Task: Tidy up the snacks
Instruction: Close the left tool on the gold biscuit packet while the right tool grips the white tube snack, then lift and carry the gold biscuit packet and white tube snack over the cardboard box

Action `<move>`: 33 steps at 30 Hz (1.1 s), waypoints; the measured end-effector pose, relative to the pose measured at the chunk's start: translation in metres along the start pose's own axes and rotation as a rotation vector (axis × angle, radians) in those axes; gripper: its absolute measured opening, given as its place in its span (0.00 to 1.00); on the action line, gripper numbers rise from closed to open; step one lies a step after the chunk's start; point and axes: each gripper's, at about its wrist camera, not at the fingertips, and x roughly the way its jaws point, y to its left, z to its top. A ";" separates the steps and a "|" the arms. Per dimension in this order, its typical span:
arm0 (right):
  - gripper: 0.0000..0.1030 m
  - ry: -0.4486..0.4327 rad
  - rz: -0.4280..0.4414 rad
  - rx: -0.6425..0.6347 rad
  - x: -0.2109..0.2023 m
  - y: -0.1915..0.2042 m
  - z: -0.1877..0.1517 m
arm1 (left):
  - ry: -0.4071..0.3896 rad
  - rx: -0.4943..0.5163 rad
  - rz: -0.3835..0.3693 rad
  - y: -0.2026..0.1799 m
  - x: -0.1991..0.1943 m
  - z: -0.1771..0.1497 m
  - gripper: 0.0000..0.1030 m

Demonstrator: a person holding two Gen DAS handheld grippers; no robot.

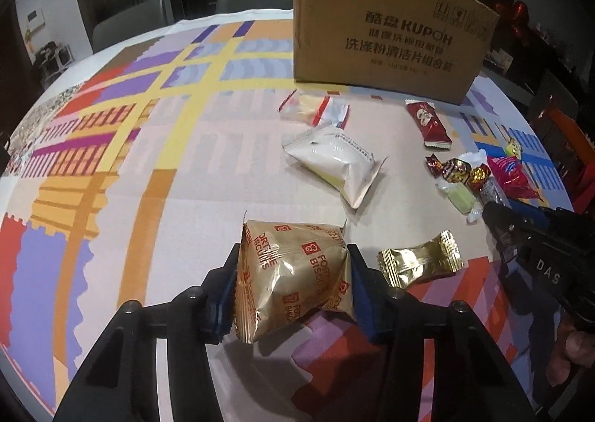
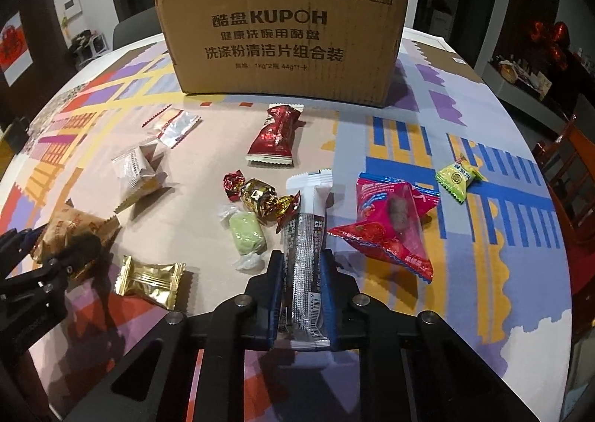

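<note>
Snack packets scattered on the tablecloth before the cardboard box at its far side

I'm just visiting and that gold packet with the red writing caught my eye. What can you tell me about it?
The gold biscuit packet is a puffy pillow pack of shiny, crinkled foil, printed all over with red "Fortune Biscuits" lettering and small red square logos. Its ends are sealed with zigzag edges. It sits near the front of the patterned tablecloth, pinched between the two blue pads of the left tool, which dent its sides. A smaller plain gold candy lies just to its right, apart from it.
</note>
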 end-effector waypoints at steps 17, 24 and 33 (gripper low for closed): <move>0.19 -0.050 0.004 0.022 -0.030 -0.008 0.001 | -0.045 0.018 -0.001 -0.009 -0.032 0.006 0.49; 0.19 -0.093 0.005 0.027 -0.053 -0.011 0.005 | -0.071 0.018 -0.007 -0.015 -0.050 0.013 0.49; 0.19 -0.138 0.006 0.024 -0.080 -0.015 0.014 | -0.119 0.032 -0.012 -0.024 -0.077 0.026 0.49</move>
